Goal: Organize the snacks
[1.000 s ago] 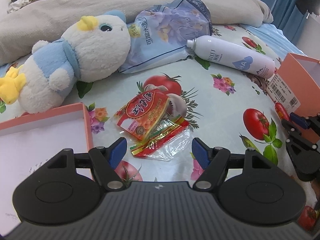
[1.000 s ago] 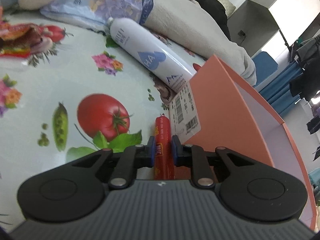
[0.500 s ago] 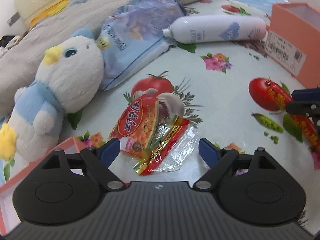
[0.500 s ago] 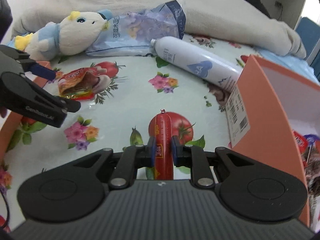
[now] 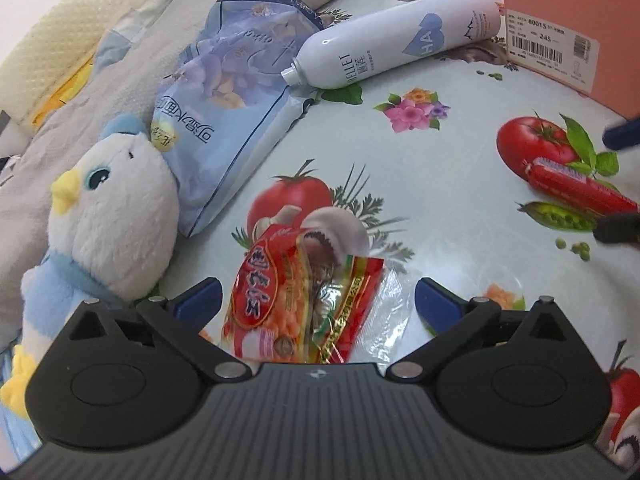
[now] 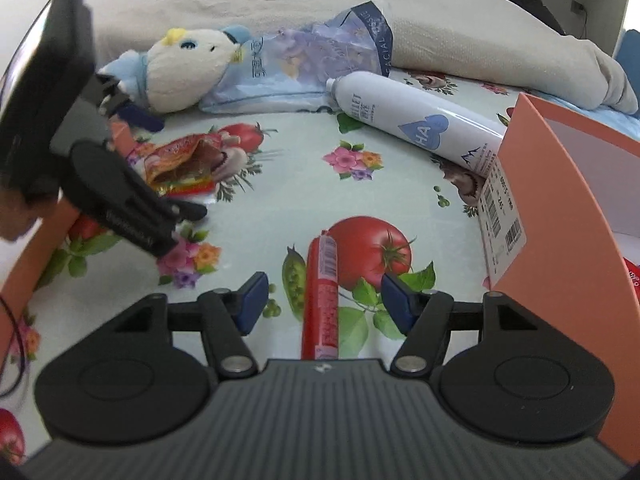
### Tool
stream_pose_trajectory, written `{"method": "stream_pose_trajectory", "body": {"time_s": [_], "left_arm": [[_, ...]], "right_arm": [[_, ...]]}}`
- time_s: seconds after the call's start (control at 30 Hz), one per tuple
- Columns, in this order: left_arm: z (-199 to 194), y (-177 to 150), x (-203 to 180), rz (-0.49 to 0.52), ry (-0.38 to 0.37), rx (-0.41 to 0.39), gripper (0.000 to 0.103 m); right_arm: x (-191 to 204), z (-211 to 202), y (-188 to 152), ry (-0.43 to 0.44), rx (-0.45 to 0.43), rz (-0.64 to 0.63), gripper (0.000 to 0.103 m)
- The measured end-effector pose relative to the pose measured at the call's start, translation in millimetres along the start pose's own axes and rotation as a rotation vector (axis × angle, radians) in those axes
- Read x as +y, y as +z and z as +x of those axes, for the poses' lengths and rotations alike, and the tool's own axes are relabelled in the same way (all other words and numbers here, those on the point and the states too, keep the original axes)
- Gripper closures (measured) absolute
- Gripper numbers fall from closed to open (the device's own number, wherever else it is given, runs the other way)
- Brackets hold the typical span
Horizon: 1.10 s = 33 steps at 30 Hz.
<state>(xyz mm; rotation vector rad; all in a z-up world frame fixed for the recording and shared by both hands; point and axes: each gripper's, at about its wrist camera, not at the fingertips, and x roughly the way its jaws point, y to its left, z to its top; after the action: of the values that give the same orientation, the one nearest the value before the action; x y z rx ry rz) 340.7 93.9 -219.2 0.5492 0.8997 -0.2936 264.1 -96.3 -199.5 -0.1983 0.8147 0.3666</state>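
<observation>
A red and orange snack packet (image 5: 296,300) lies on the flowered tablecloth between the open fingers of my left gripper (image 5: 318,300). It also shows in the right wrist view (image 6: 182,162). A red sausage stick (image 6: 322,300) lies on the cloth between the open fingers of my right gripper (image 6: 322,302), not gripped. The sausage also shows in the left wrist view (image 5: 576,188). An orange box (image 6: 560,216) stands at the right, with snack packets partly visible inside.
A white bottle (image 5: 392,42) lies against the orange box (image 5: 568,20). A blue tissue pack (image 5: 232,108) and a plush penguin (image 5: 108,216) lie at the back left. A grey blanket (image 6: 440,28) runs along the back. An orange box edge (image 6: 28,260) is at the left.
My right gripper has opened and let go of the sausage stick, which now lies on the cloth. My left gripper has moved closer over the snack packet, still open.
</observation>
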Motion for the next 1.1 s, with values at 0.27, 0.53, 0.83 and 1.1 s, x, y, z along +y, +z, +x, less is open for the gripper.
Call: {"method": "stream_pose_trajectory", "body": {"time_s": [0.27, 0.53, 0.83, 1.1], "left_arm": [[23, 0, 37, -0.208, -0.145, 0.019, 0.0], [26, 1, 39, -0.286, -0.113, 0.038, 0.0], [7, -3, 20, -0.293, -0.099, 0.046, 0.02], [-17, -11, -8, -0.364, -0.108, 0.047, 0.085]], "right_arm": [[-5, 9, -11, 0.005, 0.051, 0.031, 0.049], [-7, 9, -10, -0.01, 0.062, 0.025, 0.079], [-9, 5, -10, -0.015, 0.077, 0.05, 0.08], [-16, -7, -21, 0.01, 0.086, 0.097, 0.08]]}}
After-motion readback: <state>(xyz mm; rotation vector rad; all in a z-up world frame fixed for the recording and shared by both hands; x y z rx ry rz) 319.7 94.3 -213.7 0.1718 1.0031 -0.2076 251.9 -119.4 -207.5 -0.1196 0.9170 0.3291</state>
